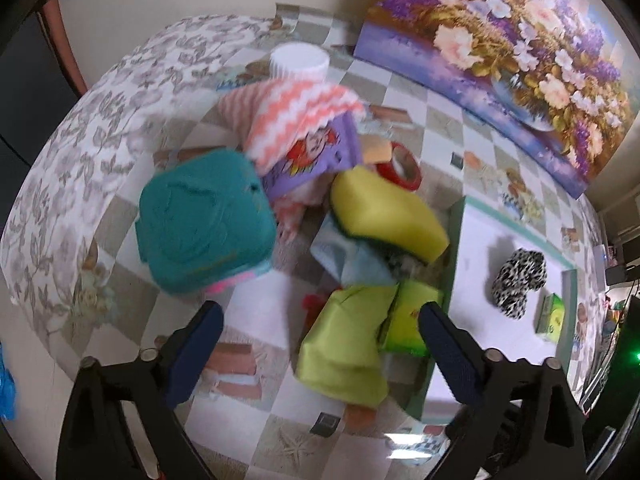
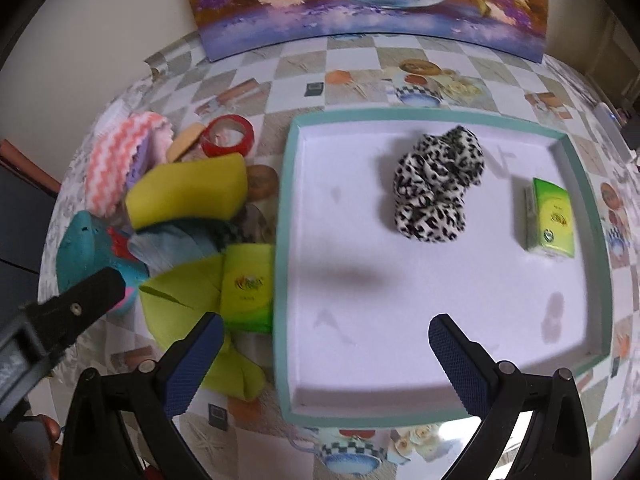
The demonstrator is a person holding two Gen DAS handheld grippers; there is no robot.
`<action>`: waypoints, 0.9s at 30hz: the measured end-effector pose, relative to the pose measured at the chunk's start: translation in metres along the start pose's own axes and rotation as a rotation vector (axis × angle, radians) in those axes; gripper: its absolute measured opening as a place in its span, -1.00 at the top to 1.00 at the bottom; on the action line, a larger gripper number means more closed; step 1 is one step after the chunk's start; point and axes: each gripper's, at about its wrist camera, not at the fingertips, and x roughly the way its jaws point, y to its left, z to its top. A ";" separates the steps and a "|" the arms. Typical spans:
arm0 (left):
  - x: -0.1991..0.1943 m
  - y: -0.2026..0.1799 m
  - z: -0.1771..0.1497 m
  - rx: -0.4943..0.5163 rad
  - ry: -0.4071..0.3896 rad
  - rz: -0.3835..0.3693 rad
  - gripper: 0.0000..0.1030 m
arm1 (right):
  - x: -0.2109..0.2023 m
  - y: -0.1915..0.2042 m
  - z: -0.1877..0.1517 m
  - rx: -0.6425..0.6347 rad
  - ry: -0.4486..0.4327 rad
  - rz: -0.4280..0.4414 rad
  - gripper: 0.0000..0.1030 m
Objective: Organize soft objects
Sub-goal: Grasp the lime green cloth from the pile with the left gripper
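Mid-sort: I've got L gripper (image 1: 320,320) wide, empty above lime cloth (image 1: 344,344), R gripper (image 2: 326,332) wide, empty over tray (image 2: 286,208); next: close on cloth.

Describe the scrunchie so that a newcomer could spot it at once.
Find the white tray with the teal rim. Two things lie in it: the scrunchie near the middle and a green tissue pack to its right. Only the scrunchie is black-and-white leopard-print fabric.

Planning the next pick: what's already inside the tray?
Inside the tray: a leopard-print fabric piece and a green tissue pack, lying apart. Whether anything lies under the fabric cannot be seen.
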 end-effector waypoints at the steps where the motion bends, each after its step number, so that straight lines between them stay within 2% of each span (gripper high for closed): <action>1: 0.003 0.001 -0.002 -0.003 0.009 0.003 -0.81 | -0.001 -0.001 -0.001 0.001 0.002 0.000 -1.00; 4: 0.017 0.004 -0.007 -0.011 0.051 0.025 -0.72 | -0.003 -0.004 -0.005 0.006 0.008 -0.006 -1.00; 6: 0.028 0.004 -0.009 -0.012 0.087 0.028 -0.49 | -0.003 -0.005 -0.007 0.004 0.017 -0.023 -1.00; 10: 0.047 0.003 -0.013 -0.015 0.152 0.028 -0.34 | -0.001 -0.006 -0.010 -0.007 0.028 -0.048 -1.00; 22: 0.071 -0.012 -0.018 0.051 0.183 0.036 -0.02 | 0.002 -0.012 -0.009 -0.001 0.042 -0.067 -1.00; 24: 0.076 -0.016 -0.022 0.063 0.204 0.022 0.17 | 0.003 -0.014 -0.009 0.000 0.044 -0.080 -1.00; 25: 0.076 -0.017 -0.023 0.072 0.204 0.022 0.17 | 0.003 -0.015 -0.009 0.002 0.044 -0.078 -1.00; 27: 0.075 -0.020 -0.024 0.081 0.209 0.004 0.42 | 0.003 -0.017 -0.008 0.010 0.046 -0.071 -1.00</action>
